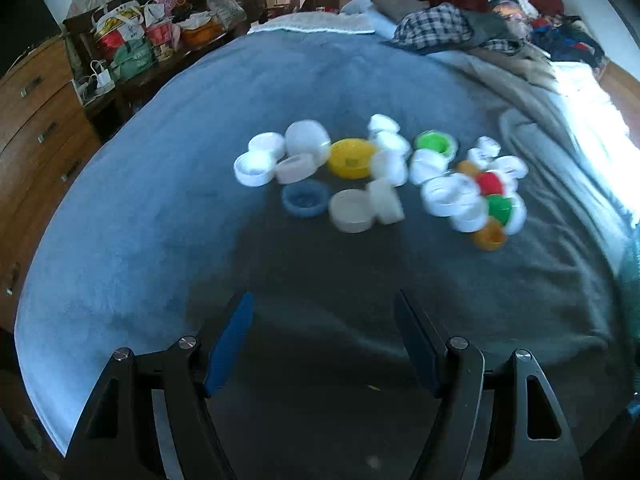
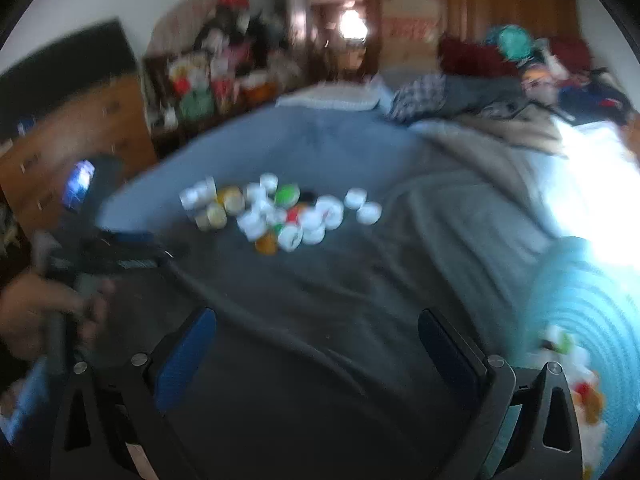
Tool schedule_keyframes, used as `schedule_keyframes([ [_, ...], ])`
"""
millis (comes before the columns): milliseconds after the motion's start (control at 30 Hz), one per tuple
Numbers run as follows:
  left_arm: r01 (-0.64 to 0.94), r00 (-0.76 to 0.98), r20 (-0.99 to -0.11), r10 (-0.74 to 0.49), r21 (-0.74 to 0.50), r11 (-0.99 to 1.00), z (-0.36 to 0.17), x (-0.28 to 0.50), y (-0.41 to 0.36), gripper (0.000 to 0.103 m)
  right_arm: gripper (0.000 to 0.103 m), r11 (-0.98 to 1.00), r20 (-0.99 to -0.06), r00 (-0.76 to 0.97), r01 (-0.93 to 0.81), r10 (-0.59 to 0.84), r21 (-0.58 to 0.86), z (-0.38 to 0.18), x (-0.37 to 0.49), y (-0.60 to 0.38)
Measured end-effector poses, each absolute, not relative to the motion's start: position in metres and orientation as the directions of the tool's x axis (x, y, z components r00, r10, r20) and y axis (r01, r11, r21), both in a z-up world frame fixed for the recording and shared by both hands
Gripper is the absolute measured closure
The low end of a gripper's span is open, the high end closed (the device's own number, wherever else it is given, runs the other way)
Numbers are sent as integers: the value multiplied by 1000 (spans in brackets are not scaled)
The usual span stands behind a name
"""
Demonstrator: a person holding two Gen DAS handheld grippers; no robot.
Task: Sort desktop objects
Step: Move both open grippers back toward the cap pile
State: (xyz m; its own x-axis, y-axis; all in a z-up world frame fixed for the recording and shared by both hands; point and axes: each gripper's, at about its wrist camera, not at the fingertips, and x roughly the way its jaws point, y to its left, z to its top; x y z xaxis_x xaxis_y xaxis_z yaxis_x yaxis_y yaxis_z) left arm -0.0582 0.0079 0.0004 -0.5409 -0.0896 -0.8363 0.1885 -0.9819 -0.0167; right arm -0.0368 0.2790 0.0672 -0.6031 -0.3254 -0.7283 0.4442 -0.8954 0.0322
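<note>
Several loose bottle caps lie in a pile on a grey-blue blanket [image 1: 160, 184]. Most are white; I also see a yellow cap [image 1: 350, 157], a blue cap [image 1: 305, 199], a green cap [image 1: 435, 143], a red cap [image 1: 490, 183] and an orange cap [image 1: 489, 237]. My left gripper [image 1: 324, 316] is open and empty, well short of the pile. My right gripper [image 2: 316, 324] is open and empty; its blurred view shows the pile [image 2: 280, 212] far ahead and the left gripper [image 2: 120, 256] held in a hand at left.
A teal woven basket [image 2: 580, 300] with a few caps in it sits at the right. Folded clothes [image 1: 452, 28] lie at the bed's far end. A wooden dresser [image 1: 40, 120] and bags [image 1: 132, 36] stand to the left.
</note>
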Motion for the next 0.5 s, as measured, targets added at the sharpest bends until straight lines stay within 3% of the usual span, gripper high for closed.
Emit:
schedule_keyframes([
  [67, 177, -552, -828, -99, -1, -984, -4, -61, 8, 35, 0, -909, -755, -581, 414, -304, 47, 46, -62, 277],
  [133, 164, -559, -822, -109, 19, -986, -8, -67, 13, 27, 0, -926, -780, -571, 376, -257, 30, 32, -85, 274],
  [200, 167, -575, -809, -124, 33, -985, -10, -70, 18, 12, 0, -928, -824, -515, 371, -238, 36, 14, -104, 270],
  [267, 171, -582, -801, -143, 52, -984, -13, -71, 22, 7, 0, -923, -833, -499, 382, -241, 39, -3, -107, 267],
  [500, 181, -583, -801, -138, 37, -983, -15, -72, 18, 3, 0, -922, -774, -573, 386, -269, 35, -5, -96, 275],
])
